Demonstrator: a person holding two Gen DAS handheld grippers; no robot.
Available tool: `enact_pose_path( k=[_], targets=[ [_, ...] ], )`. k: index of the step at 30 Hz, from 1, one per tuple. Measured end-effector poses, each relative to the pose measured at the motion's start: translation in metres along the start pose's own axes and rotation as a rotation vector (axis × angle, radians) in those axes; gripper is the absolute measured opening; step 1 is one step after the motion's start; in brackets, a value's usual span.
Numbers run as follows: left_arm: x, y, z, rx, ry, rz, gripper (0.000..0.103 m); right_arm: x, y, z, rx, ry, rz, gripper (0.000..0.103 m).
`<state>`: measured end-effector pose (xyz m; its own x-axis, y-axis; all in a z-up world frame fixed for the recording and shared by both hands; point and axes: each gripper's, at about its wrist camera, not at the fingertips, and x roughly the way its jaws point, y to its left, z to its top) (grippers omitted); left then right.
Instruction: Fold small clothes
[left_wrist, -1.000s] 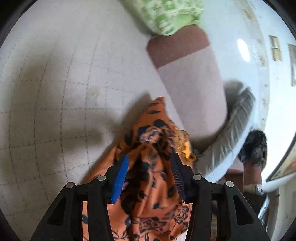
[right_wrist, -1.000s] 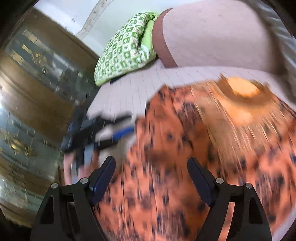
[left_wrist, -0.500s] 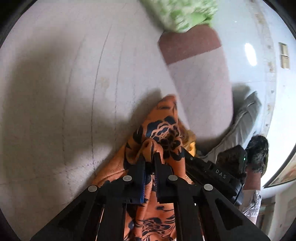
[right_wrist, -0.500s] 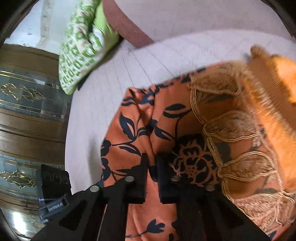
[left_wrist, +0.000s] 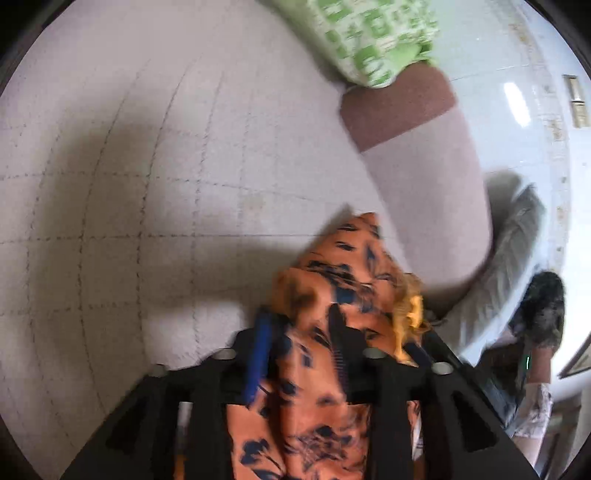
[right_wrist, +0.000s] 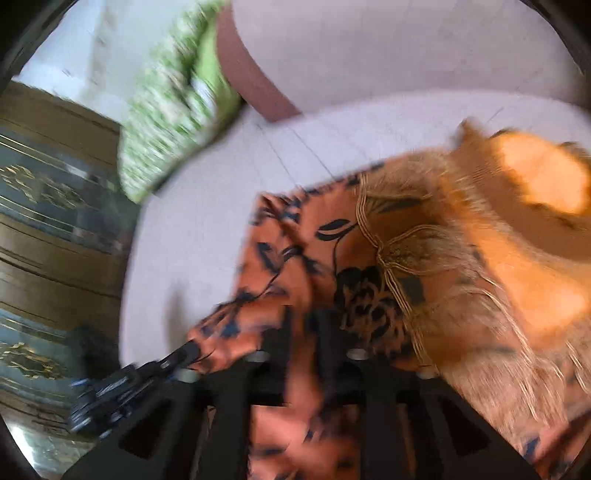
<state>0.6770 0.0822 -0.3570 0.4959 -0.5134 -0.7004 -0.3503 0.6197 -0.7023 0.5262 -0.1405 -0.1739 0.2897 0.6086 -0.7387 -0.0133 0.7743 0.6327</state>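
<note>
Left wrist view, near to far: left gripper (left_wrist: 299, 332) at bottom, jaws opening, part-way apart, orange floral garment (left_wrist: 317, 406) bunched between them; cloth blurred, cannot tell whether pads still press on it. Blue pad on the left finger (left_wrist: 258, 354) visible, just beside the cloth edge. Garment draped over the gripper and running out of frame at the bottom; its far corner lying on the pale checked mattress (left_wrist: 129, 184). Yellow fringe (left_wrist: 410, 314) at the garment's right edge. Beyond: pink bolster with brown end (left_wrist: 424, 155) lying on the mattress, green patterned pillow (left_wrist: 373, 40) touching its brown end at top. Right side: grey cloth (left_wrist: 513, 251) over the bed edge, dark furry slipper (left_wrist: 543, 310) on the glossy floor.

Right wrist view, heavy motion blur: right gripper (right_wrist: 306, 332) low centre, jaws opening, moderate gap, fold of the same garment (right_wrist: 295, 258) between them; contact not readable. Gold braid trim (right_wrist: 384, 251) and fringe spread to the right on the mattress (right_wrist: 192, 240). Left gripper (right_wrist: 184, 354) visible at lower left, at the garment's near corner. Further off: bolster (right_wrist: 332, 48), pillow (right_wrist: 173, 110), dark wooden cabinet (right_wrist: 48, 221) at left.
</note>
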Motion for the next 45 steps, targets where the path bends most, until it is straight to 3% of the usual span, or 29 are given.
enact_pose_path(
  k=[1,2,6,11,14,16,21,24,26,29,30,33,34,37,39,41,45],
  targets=[
    [-0.007,-0.005,-0.005,0.020,-0.006,0.003,0.037,-0.020,-0.001,-0.013,-0.002,-0.024,0.022,0.068],
    [-0.012,-0.009,-0.009,0.042,-0.006,0.008,0.037,-0.037,-0.003,-0.028,-0.007,-0.039,0.026,0.069],
    [-0.039,-0.039,-0.035,0.156,0.021,0.007,0.037,-0.095,-0.020,-0.116,-0.028,-0.019,-0.013,0.069],
    [-0.068,-0.069,-0.092,0.300,0.032,-0.012,0.039,-0.127,-0.042,-0.197,0.021,-0.020,-0.081,0.065],
    [-0.086,-0.054,-0.133,0.353,0.011,0.021,0.039,-0.112,-0.056,-0.222,0.050,0.004,-0.085,0.056],
    [-0.097,-0.037,-0.160,0.380,-0.019,0.083,0.039,-0.103,-0.056,-0.228,0.071,0.016,-0.168,0.006],
    [-0.134,-0.004,-0.197,0.369,-0.050,0.158,0.039,-0.163,-0.029,-0.245,0.043,-0.123,-0.086,0.005],
    [-0.142,0.007,-0.203,0.359,-0.069,0.208,0.041,-0.161,-0.042,-0.256,0.060,-0.099,-0.132,0.006],
    [-0.141,0.009,-0.202,0.334,-0.048,0.218,0.040,-0.132,-0.070,-0.258,0.091,-0.035,-0.254,0.013],
    [-0.155,-0.003,-0.210,0.342,-0.039,0.135,0.041,-0.143,-0.077,-0.268,0.133,-0.062,-0.173,0.015],
    [-0.160,-0.009,-0.212,0.362,-0.047,0.137,0.042,-0.154,-0.070,-0.269,0.119,-0.092,-0.154,0.022],
    [-0.187,-0.034,-0.226,0.437,-0.085,0.127,0.044,-0.203,-0.043,-0.276,0.037,-0.231,-0.132,0.068],
    [-0.199,-0.043,-0.232,0.467,-0.114,0.115,0.044,-0.222,-0.030,-0.281,-0.004,-0.290,-0.132,0.068],
    [-0.250,-0.061,-0.253,0.532,-0.259,0.082,0.046,-0.247,-0.008,-0.289,-0.071,-0.356,-0.135,0.070],
    [-0.278,-0.071,-0.267,0.561,-0.312,0.059,0.052,-0.289,0.023,-0.305,-0.143,-0.459,-0.162,0.071],
    [-0.306,-0.085,-0.283,0.581,-0.341,0.015,0.054,-0.307,0.036,-0.310,-0.171,-0.499,-0.169,0.071],
    [-0.335,-0.106,-0.314,0.624,-0.320,-0.059,0.055,-0.337,0.060,-0.319,-0.214,-0.549,-0.169,0.072]
  ],
)
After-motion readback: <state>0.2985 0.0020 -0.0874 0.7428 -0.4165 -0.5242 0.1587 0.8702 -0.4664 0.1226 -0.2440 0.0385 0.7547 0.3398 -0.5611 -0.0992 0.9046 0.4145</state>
